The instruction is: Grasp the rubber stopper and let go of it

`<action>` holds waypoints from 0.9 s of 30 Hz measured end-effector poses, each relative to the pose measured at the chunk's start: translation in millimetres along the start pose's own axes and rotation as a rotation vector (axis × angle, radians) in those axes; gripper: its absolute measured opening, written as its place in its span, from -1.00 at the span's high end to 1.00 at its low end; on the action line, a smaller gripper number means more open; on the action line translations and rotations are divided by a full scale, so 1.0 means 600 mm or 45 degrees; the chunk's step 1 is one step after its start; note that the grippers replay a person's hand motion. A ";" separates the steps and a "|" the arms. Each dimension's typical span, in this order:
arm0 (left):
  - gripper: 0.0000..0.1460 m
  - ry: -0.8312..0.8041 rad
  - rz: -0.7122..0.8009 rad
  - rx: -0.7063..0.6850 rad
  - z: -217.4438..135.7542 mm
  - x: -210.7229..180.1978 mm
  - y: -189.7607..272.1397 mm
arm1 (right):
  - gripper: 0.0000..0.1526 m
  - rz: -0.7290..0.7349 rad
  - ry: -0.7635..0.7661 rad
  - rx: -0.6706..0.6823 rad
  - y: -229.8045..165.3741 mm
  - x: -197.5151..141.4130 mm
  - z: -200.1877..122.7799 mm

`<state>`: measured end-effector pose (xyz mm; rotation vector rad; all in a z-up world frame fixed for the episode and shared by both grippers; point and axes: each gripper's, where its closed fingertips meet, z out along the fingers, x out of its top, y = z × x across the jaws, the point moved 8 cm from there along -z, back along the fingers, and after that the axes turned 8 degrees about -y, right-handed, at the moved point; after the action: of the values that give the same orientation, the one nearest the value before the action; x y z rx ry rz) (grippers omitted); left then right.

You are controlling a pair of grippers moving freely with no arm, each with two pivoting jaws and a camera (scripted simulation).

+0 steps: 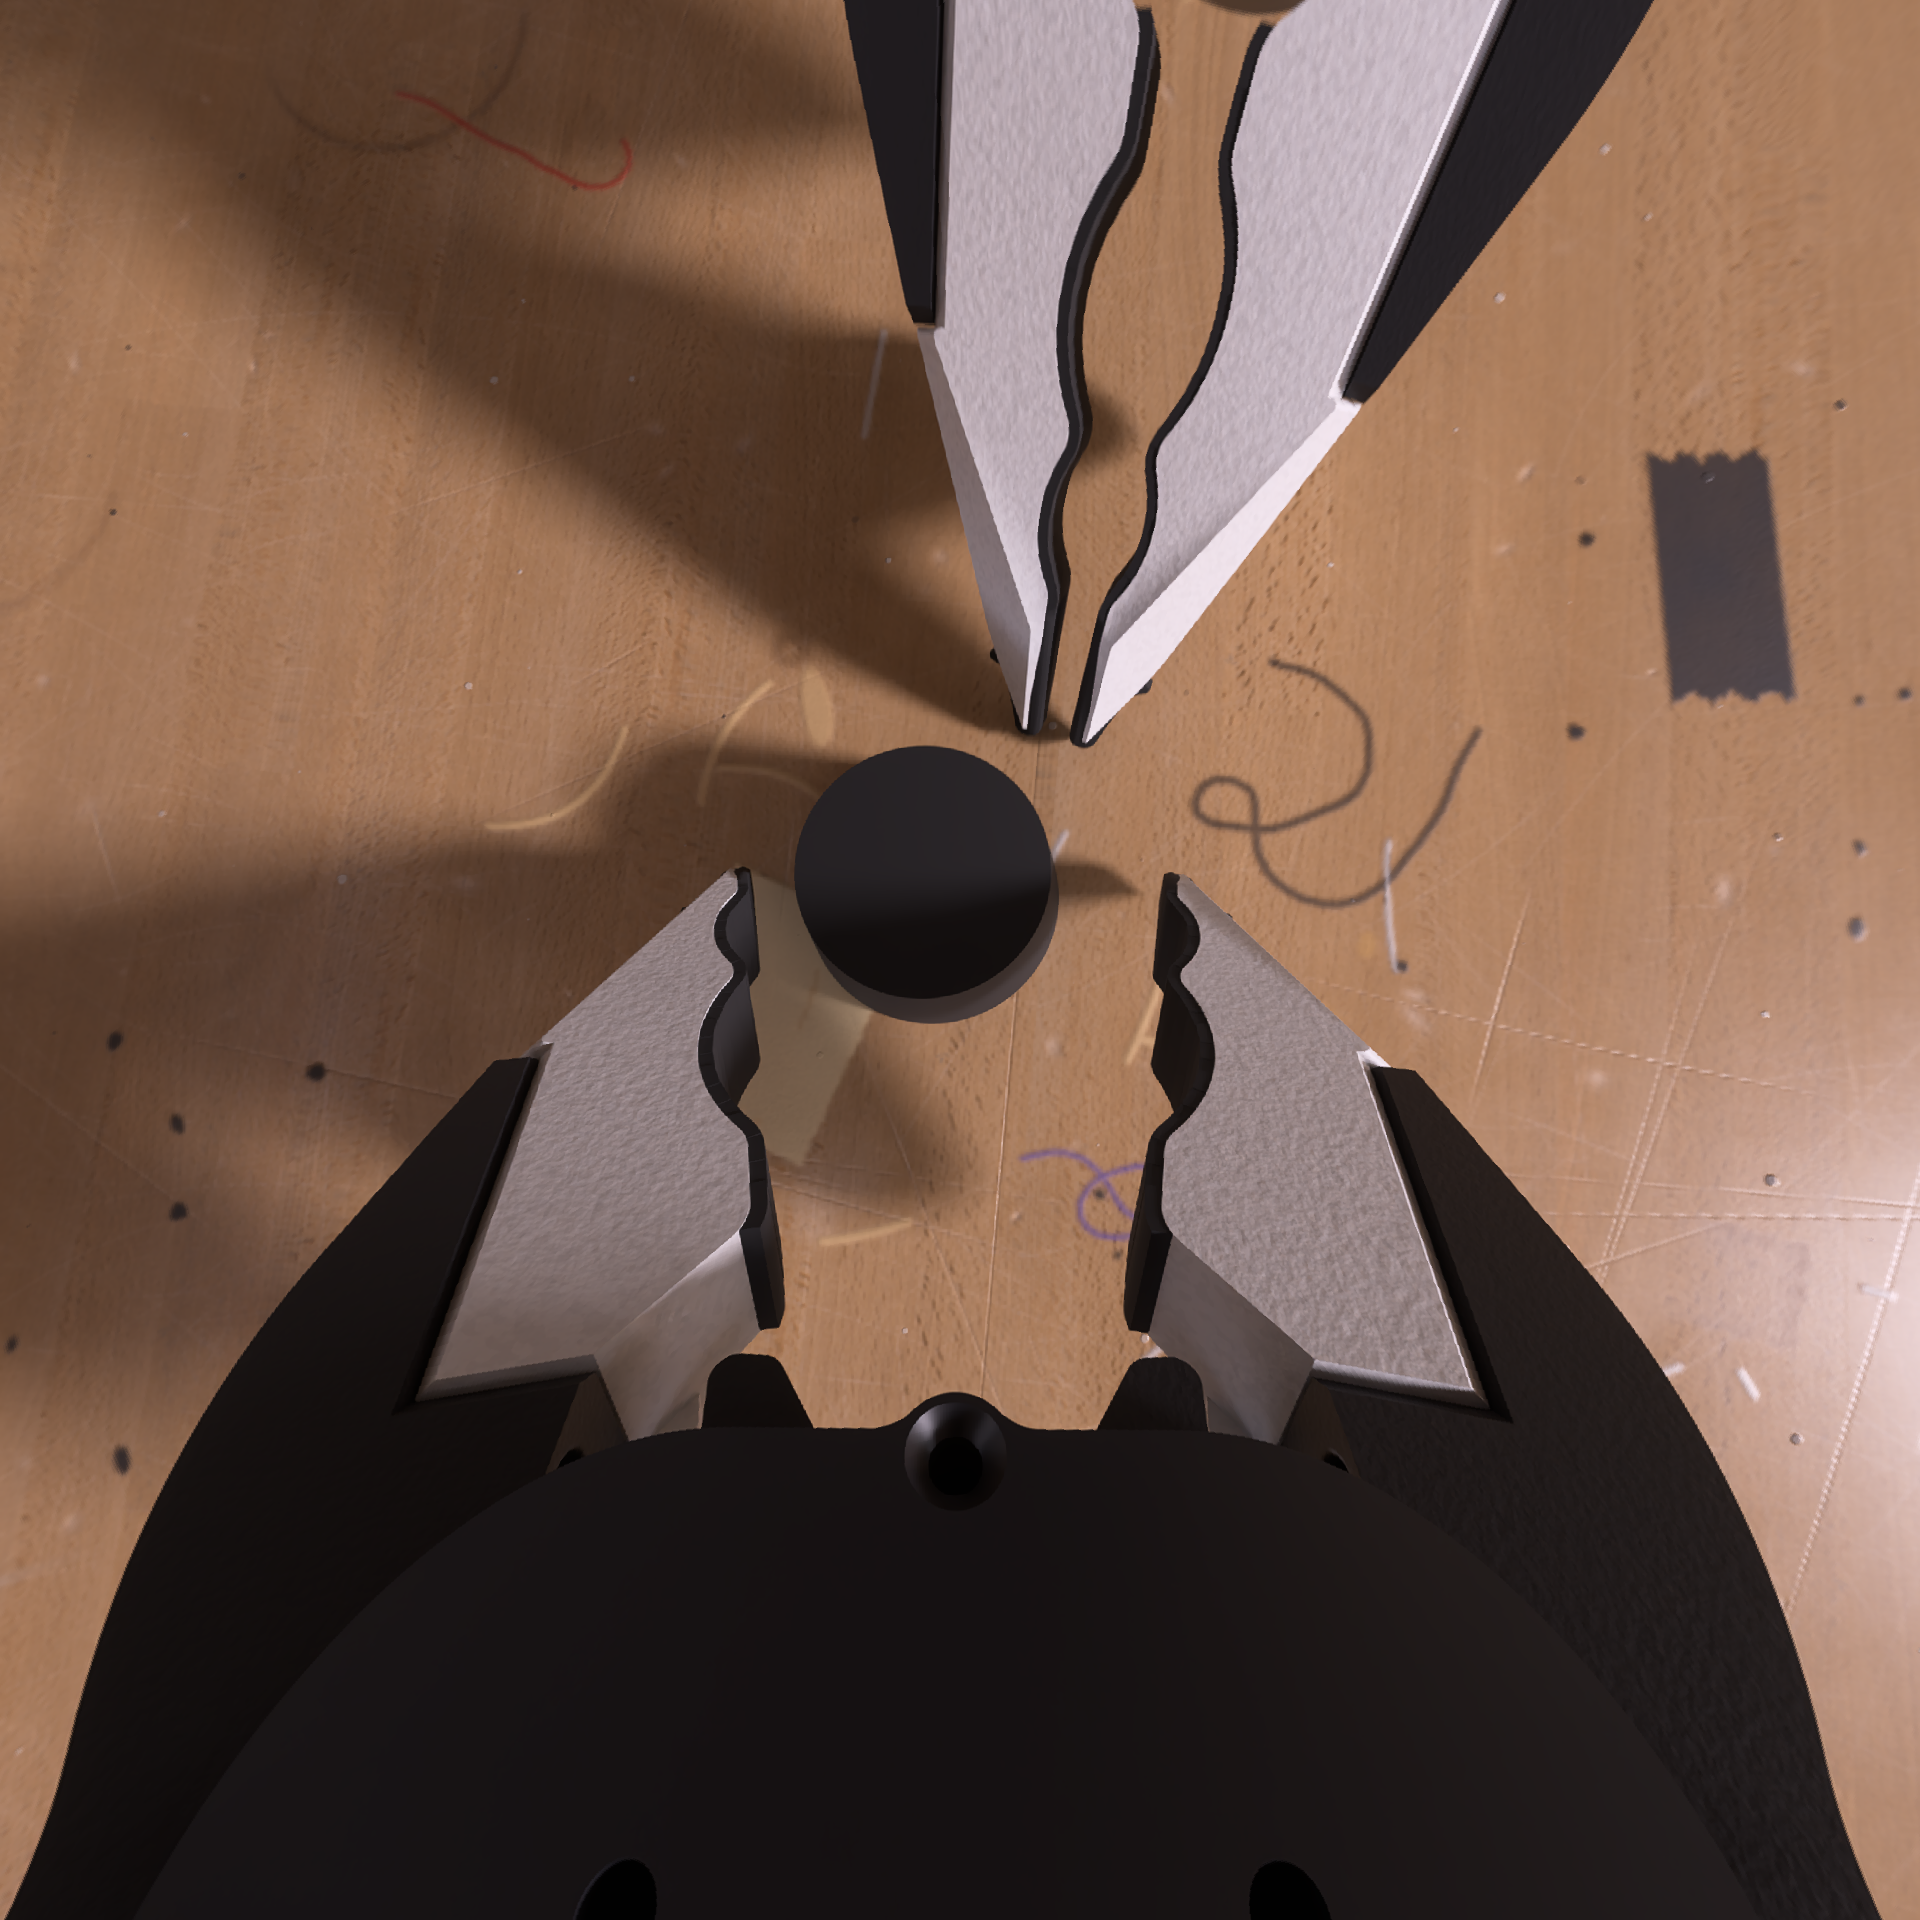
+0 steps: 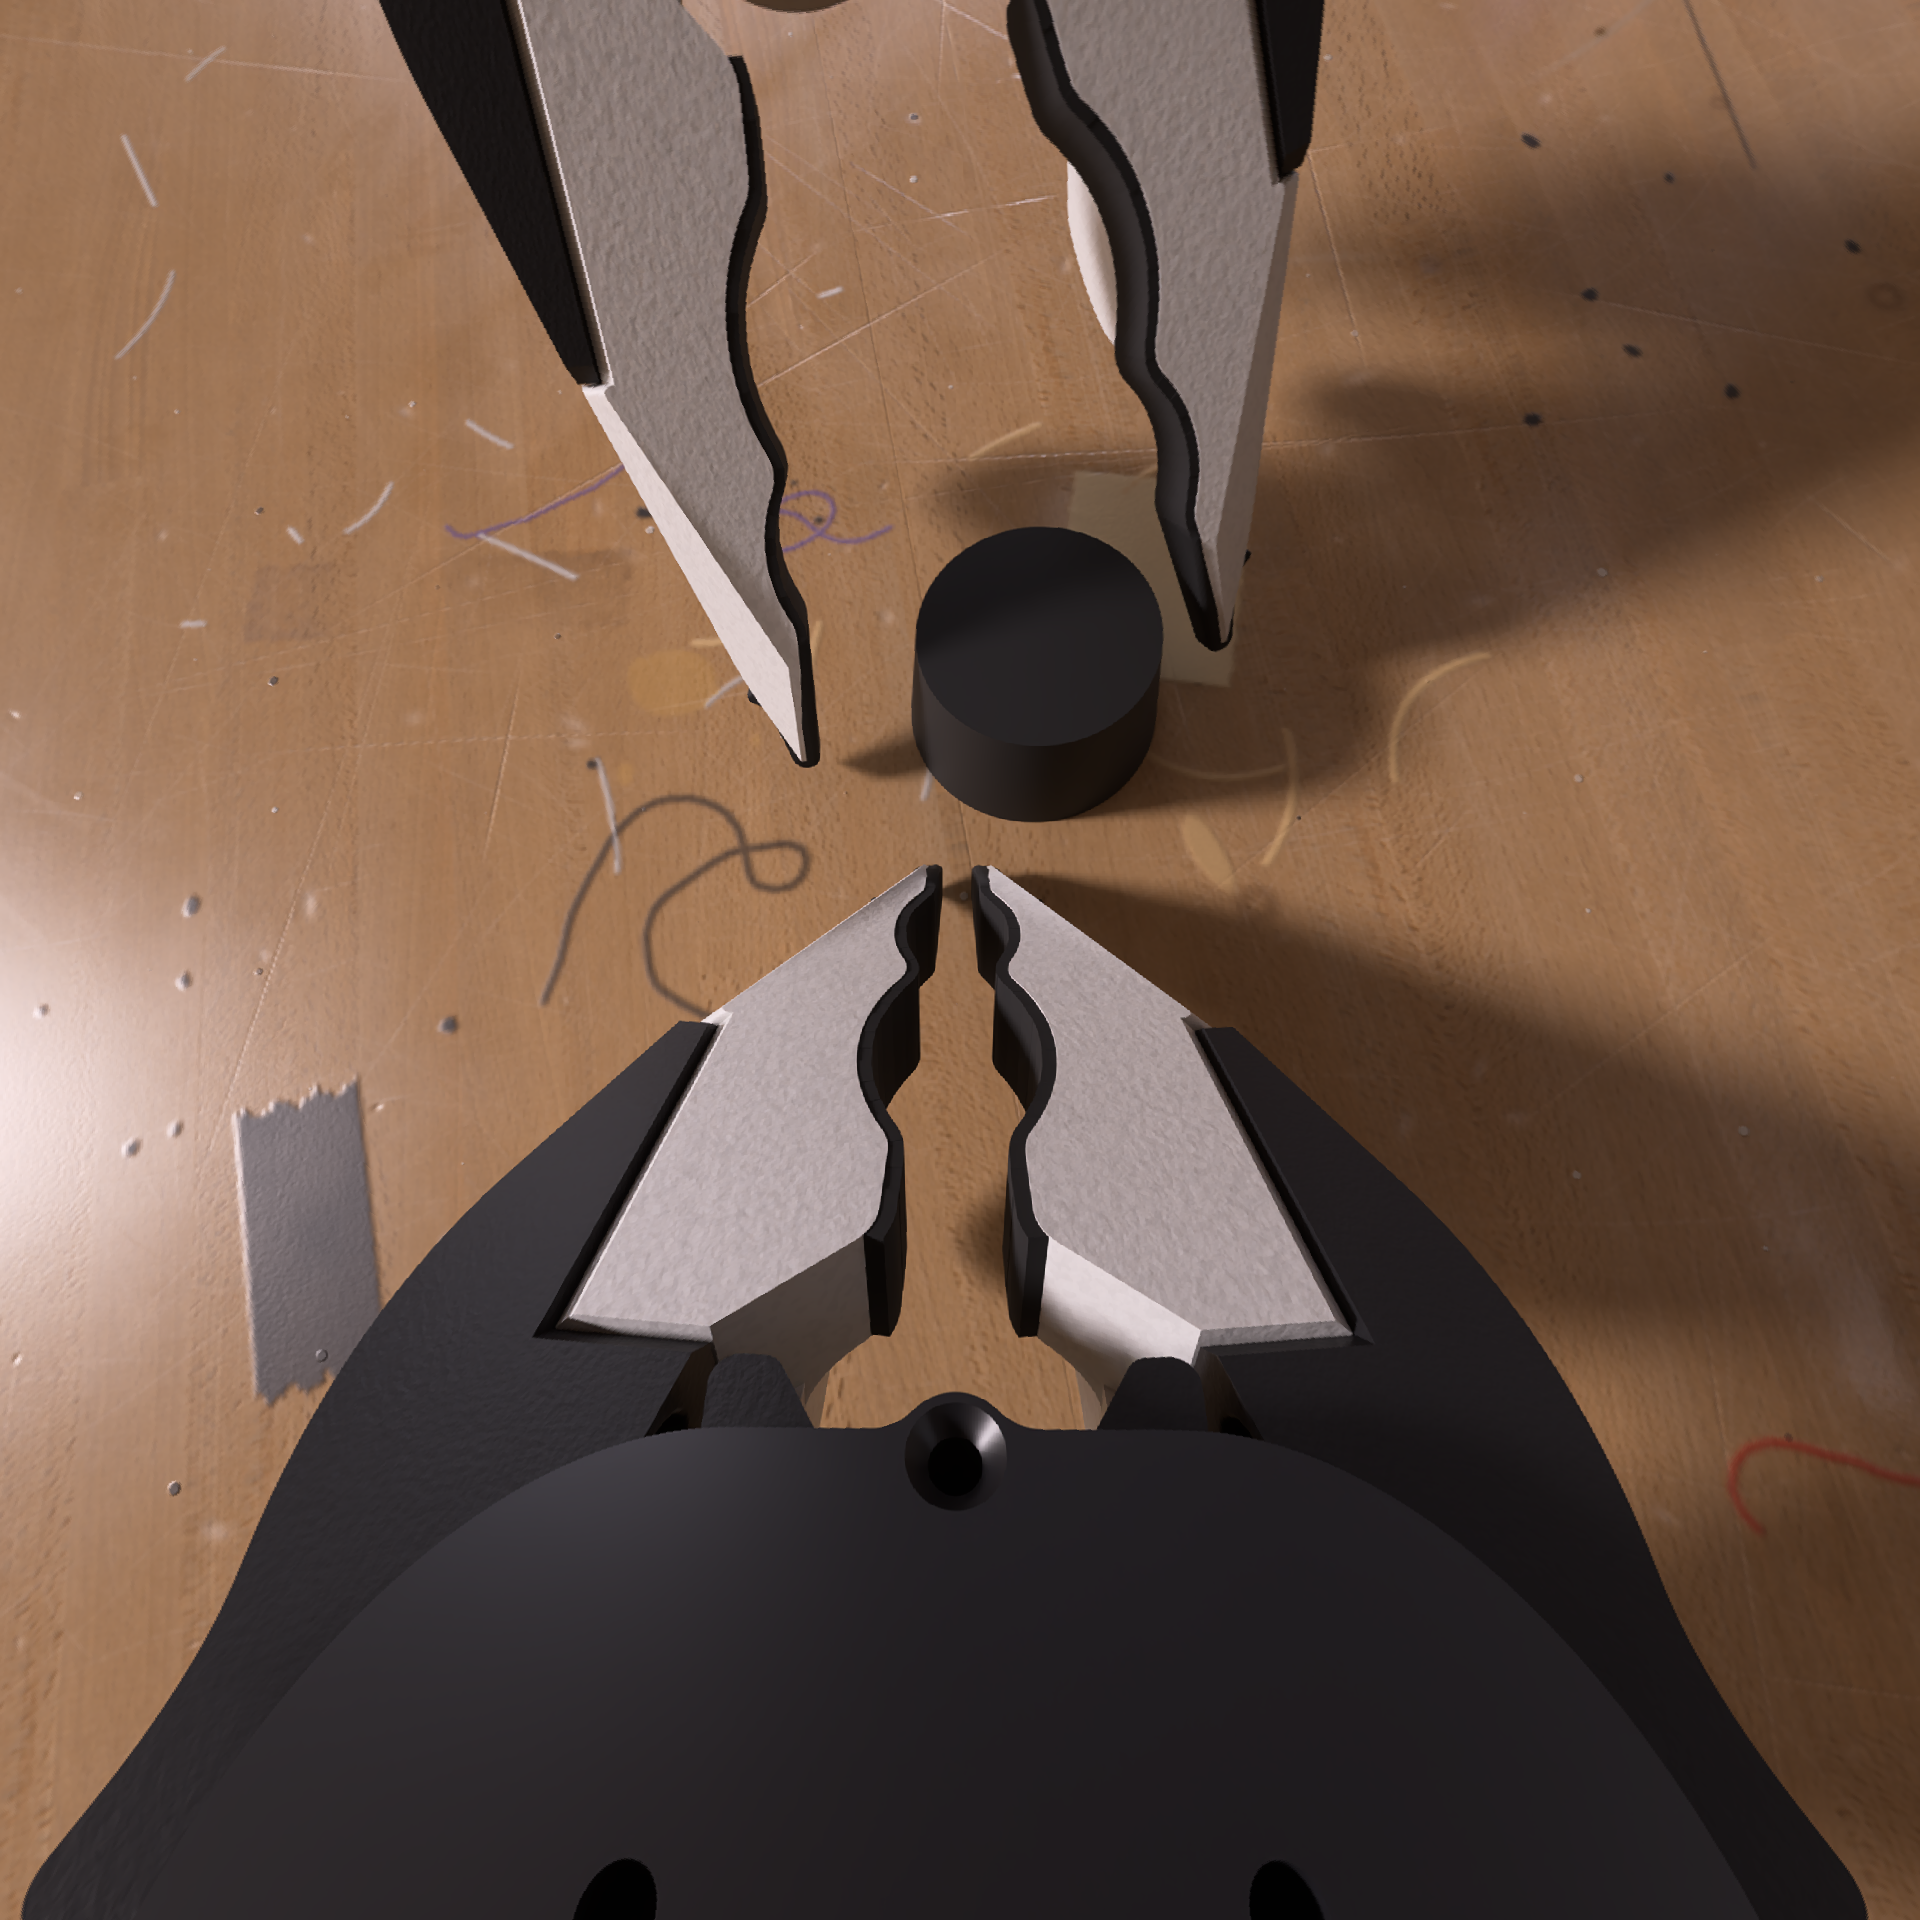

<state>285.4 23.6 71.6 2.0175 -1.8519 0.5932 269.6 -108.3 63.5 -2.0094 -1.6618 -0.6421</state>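
Rubber stopper (image 1: 925, 883) stands upright between left claw (image 1: 954, 883) fingertips (spread, apart).

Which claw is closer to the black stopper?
Left. The left gripper is open, its fingertips on either side of the rubber stopper without touching. The right gripper, almost shut, points at it from just beyond.

No text, label, brand, number or sign can be read anywhere in either view.
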 end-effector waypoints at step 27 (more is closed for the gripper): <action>0.32 0.034 0.004 -0.035 0.003 -0.005 -0.012 | 0.94 0.008 0.007 0.000 0.020 0.011 0.007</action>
<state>292.7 26.1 68.6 1.9801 -1.8382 0.5896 283.1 -102.8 63.8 -2.0102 -1.6514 -0.6446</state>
